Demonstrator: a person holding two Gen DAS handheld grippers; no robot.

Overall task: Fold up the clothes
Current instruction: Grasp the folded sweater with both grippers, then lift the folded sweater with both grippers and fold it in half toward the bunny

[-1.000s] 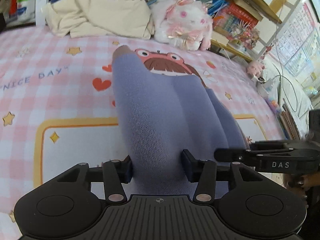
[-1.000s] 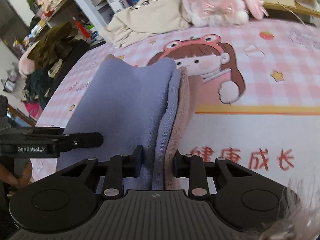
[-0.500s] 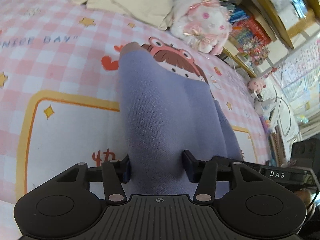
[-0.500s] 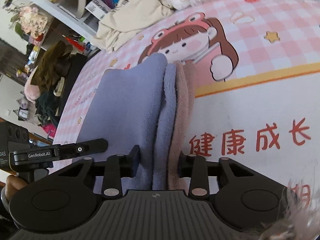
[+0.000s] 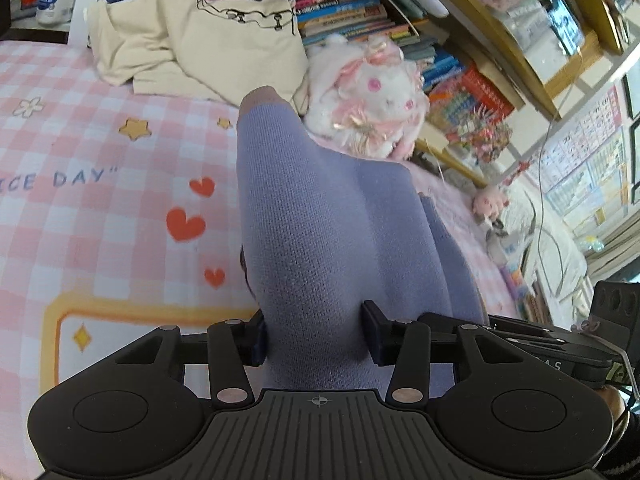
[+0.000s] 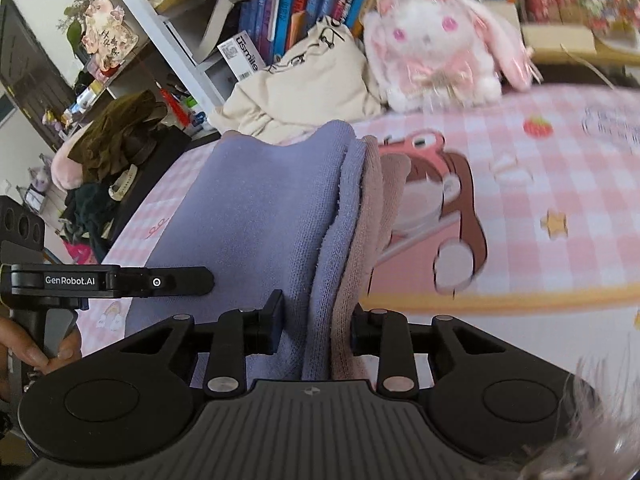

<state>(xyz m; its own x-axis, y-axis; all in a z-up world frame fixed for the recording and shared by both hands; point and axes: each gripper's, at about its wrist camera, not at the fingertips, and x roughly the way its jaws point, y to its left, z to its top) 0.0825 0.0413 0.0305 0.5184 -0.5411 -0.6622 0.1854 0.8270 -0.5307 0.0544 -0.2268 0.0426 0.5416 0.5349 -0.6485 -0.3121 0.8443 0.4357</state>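
Both grippers, left [image 5: 314, 334] and right [image 6: 316, 326], pinch lavender garment [image 5: 332, 220] (folded).

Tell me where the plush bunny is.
The plush bunny sits at the far edge of the pink bed, against the bookshelf, just right of the cream garment and beyond the held purple garment.

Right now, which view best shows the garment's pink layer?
Right wrist view: the pink layer runs beside the purple garment into the right claw. Left wrist view shows only a pink tip.
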